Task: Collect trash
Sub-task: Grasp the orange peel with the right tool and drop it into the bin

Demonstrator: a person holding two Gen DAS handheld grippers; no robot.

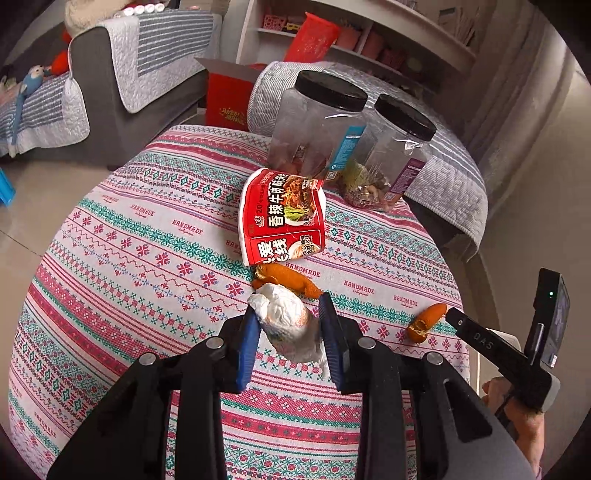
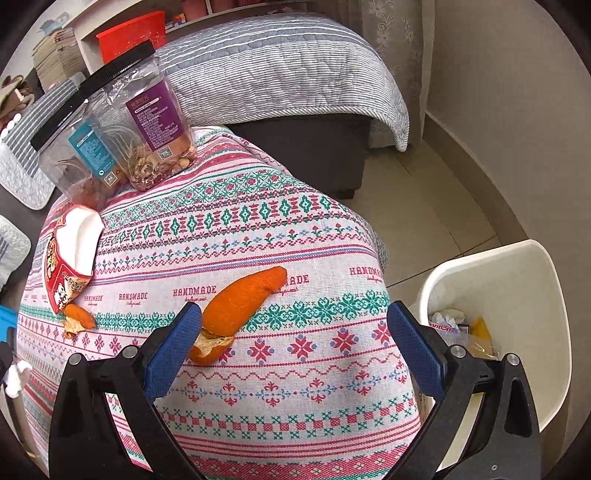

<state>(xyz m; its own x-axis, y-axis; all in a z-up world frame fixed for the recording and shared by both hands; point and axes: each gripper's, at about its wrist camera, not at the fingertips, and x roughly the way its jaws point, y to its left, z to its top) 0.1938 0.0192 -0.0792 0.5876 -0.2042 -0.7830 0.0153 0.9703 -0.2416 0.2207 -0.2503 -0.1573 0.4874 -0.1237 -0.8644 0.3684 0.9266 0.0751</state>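
My left gripper (image 1: 290,328) is shut on a crumpled white tissue wad (image 1: 290,326), held a little above the patterned tablecloth (image 1: 147,258). Just beyond it lie an orange peel (image 1: 291,278) and a torn red noodle cup (image 1: 282,218). A second orange peel (image 1: 424,321) lies at the right, close to the tip of the other gripper. In the right wrist view my right gripper (image 2: 295,332) stands open over the cloth; its left pad sits beside a long orange peel (image 2: 236,306). A small peel (image 2: 75,319) and the noodle cup (image 2: 70,258) lie at the left.
Two clear jars with black lids (image 1: 325,129) (image 1: 391,155) stand at the table's far edge. A white bin (image 2: 509,302) holding wrappers stands on the floor right of the table. Sofas with striped covers (image 2: 280,66) and a shelf (image 1: 332,33) surround it.
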